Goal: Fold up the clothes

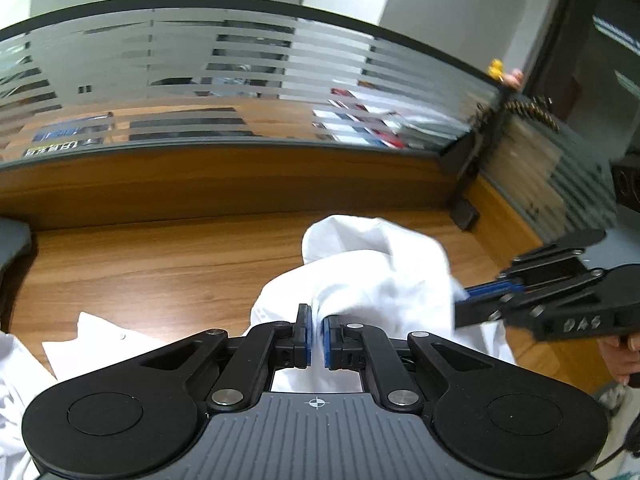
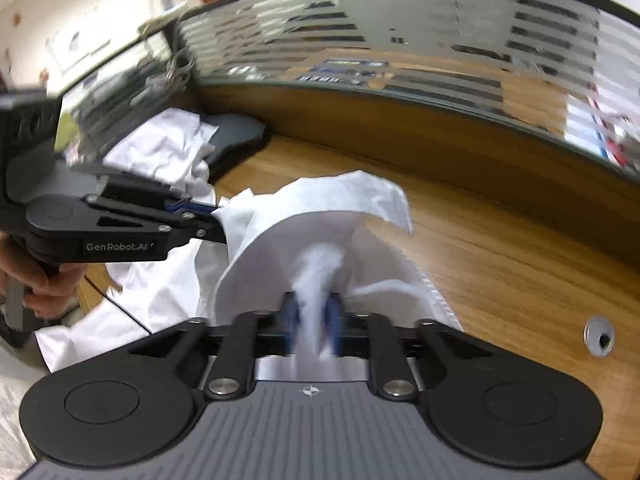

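Cloth (image 1: 372, 264): white garment bunched above the desk (image 1: 160, 264), lower part trailing on the wood.
Left gripper (image 1: 317, 338): pads pinched on a cloth fold, likely to lift an edge.
Right gripper (image 2: 314, 320): clamped on another bunch, so the cloth hangs between both.
Room: bare wood ahead; partition (image 1: 240, 80) bounds the far edge.
Pile (image 2: 160, 148): more white cloth at the left corner.

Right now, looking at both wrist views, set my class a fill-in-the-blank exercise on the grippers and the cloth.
1. The left gripper and right gripper are both shut on a ____ garment.
2. The desk under it is made of ____.
3. The pads on the fingers are ____ in colour.

Missing words: white; wood; blue
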`<state>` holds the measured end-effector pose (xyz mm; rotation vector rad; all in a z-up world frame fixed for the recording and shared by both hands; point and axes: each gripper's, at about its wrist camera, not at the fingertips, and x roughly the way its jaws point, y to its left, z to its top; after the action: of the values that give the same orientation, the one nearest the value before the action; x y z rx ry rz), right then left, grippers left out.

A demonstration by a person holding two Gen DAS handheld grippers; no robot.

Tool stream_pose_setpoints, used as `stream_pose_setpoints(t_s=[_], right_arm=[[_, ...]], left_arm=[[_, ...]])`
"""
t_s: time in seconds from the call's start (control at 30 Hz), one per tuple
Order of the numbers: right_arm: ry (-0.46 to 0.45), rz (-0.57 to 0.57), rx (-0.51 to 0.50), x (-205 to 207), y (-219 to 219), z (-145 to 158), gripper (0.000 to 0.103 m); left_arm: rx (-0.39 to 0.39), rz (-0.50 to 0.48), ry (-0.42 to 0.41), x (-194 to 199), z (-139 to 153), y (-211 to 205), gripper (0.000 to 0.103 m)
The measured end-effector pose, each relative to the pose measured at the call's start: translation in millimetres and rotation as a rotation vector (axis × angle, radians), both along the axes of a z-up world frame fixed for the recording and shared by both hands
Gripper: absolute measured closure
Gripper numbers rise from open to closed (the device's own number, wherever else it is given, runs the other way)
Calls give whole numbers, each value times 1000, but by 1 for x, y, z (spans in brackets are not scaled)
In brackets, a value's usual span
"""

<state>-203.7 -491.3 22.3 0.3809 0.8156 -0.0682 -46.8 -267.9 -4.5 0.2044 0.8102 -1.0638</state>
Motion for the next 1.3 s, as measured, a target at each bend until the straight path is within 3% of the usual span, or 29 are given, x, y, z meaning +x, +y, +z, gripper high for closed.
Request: stream_pose_setpoints(t_s=[0.17,0.37,0.53,0.63,0.77,0.9,0.93,1.0,1.17,1.3], right_arm=[[-23,-153,-75,-39,-16,13,103],[11,-434,-131,-120,-46,10,103],[122,-595,-69,-187,-51,-27,103],[213,-642,12,-217,-41,-64,102],[321,-639,116,-236,-24,-109,102],[368,-564,136,-235,-15,-113,95],[363,-538,137,-232,-15,-108,86],[344,-482,121,-226,-13,-92,78],[257,-343,95,-195,-10,-52,76],[153,-272,130,-154,-14,-44,66]], left_arm=[[-8,66,-16,6,3,16,96],[10,204,87,12,-11,68,97],[82,291,220,2,-39,111,97],[148,319,273,-6,-59,129,97],[260,313,304,-16,-92,139,97],[284,303,322,-18,-103,148,95],[274,300,324,-18,-101,150,95],[243,291,329,-19,-95,156,92],[183,275,334,-20,-78,165,73],[150,277,325,-20,-64,166,59]])
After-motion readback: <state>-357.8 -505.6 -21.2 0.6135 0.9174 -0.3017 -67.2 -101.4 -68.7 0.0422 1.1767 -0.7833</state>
